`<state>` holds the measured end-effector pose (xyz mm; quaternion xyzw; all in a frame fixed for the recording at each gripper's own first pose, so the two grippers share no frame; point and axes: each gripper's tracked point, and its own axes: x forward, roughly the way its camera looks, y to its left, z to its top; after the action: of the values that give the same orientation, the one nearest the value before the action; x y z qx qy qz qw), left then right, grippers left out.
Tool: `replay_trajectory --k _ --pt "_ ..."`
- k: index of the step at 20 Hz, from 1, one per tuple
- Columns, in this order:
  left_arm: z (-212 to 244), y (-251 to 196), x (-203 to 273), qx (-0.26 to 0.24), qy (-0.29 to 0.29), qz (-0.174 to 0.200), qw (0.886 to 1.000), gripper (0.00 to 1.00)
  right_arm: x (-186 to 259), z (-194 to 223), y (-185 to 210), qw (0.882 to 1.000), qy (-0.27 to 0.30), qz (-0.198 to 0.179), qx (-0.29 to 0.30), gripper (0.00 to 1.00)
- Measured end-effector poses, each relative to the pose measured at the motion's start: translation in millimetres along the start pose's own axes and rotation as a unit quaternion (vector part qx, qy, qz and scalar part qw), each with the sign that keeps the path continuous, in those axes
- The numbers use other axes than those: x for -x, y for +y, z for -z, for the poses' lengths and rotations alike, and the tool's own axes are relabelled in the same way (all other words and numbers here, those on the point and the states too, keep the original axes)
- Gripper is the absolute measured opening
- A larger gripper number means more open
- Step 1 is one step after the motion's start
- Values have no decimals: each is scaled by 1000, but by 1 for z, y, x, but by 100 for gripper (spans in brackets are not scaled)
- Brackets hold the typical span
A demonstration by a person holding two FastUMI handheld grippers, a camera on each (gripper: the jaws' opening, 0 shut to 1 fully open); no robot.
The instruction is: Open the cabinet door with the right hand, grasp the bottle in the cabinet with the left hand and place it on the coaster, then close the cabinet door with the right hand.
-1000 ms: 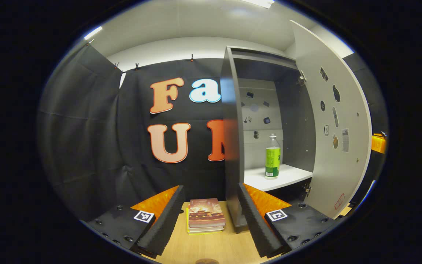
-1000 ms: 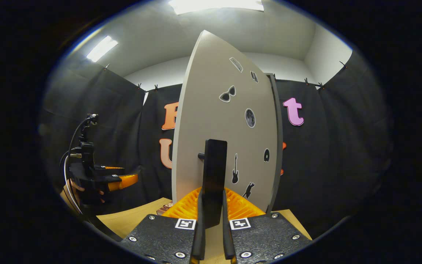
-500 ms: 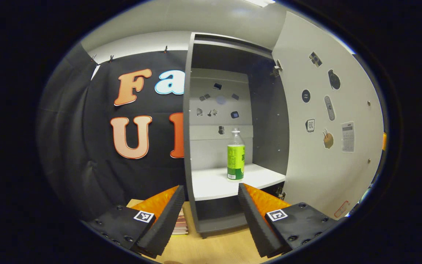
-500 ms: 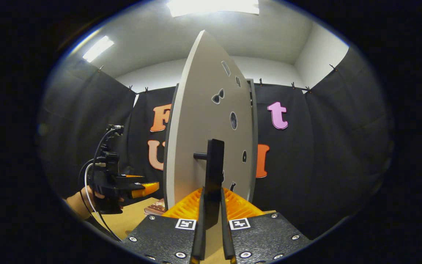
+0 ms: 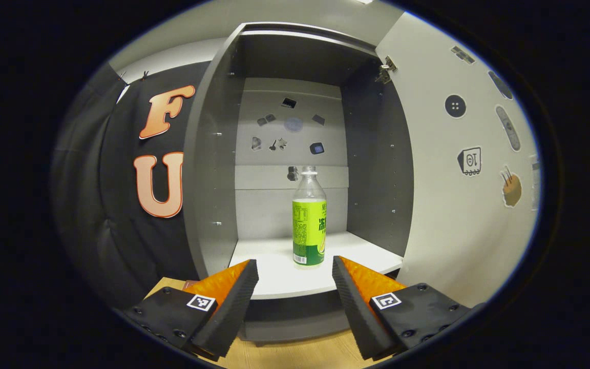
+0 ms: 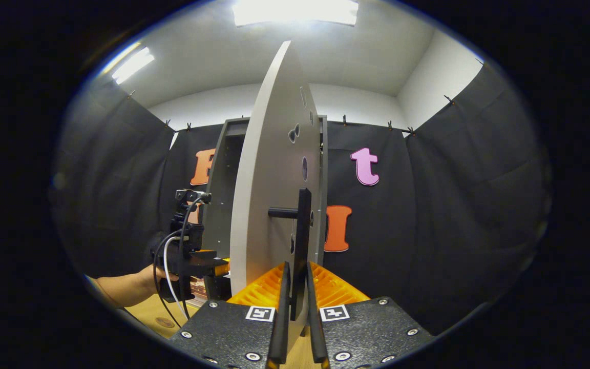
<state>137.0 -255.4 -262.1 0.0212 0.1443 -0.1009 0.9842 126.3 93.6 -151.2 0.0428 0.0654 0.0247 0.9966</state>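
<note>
A clear bottle (image 5: 309,220) with a green label stands upright on the white shelf (image 5: 274,277) inside the grey cabinet (image 5: 208,195). My left gripper (image 5: 295,292) is open just in front of the shelf edge, short of the bottle. The cabinet door (image 5: 459,195) stands swung wide to the right. In the right gripper view, my right gripper (image 6: 295,312) is shut on the door's black handle (image 6: 302,241), with the door (image 6: 269,189) seen nearly edge-on. The left gripper (image 6: 192,256) and the hand holding it appear at the cabinet's opening. A round coaster (image 6: 164,322) lies on the wooden table.
The wooden table (image 5: 295,356) runs under the cabinet. Books (image 6: 200,288) lie on it to the cabinet's left. Black cloth walls close in the booth on all sides. Small stickers dot the cabinet's back panel and the door's inner face.
The left gripper has moved right and closer, from beside the cabinet's side wall to facing the bottle. The door has swung further open with the right gripper holding its handle.
</note>
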Motion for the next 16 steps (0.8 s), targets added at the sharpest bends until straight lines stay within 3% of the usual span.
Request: replay_trajectory --k 3,4,5,11,12,13,16 --pt "-1 -11 -23 -1 3 1 1000 98 -3 -2 -5 1000 -5 11 7 18" --pt "0 -15 -30 1 5 4 1000 93 -4 -3 -8 1000 -7 14 5 17" --pt "0 -20 -39 3 8 8 1000 97 -3 -2 -13 1000 -7 17 1 17" --pt "1 -30 -85 -5 11 -3 1000 95 3 -3 -28 999 -15 41 -1 10" --pt "4 -31 -93 -2 13 -7 1000 93 4 -4 -22 999 -19 30 -6 0" --pt "6 -31 -99 2 19 -10 1000 93 2 -4 -18 1000 -22 20 -8 10" --pt "9 -28 -115 4 24 -22 999 95 5 -2 -23 999 -26 18 14 13"
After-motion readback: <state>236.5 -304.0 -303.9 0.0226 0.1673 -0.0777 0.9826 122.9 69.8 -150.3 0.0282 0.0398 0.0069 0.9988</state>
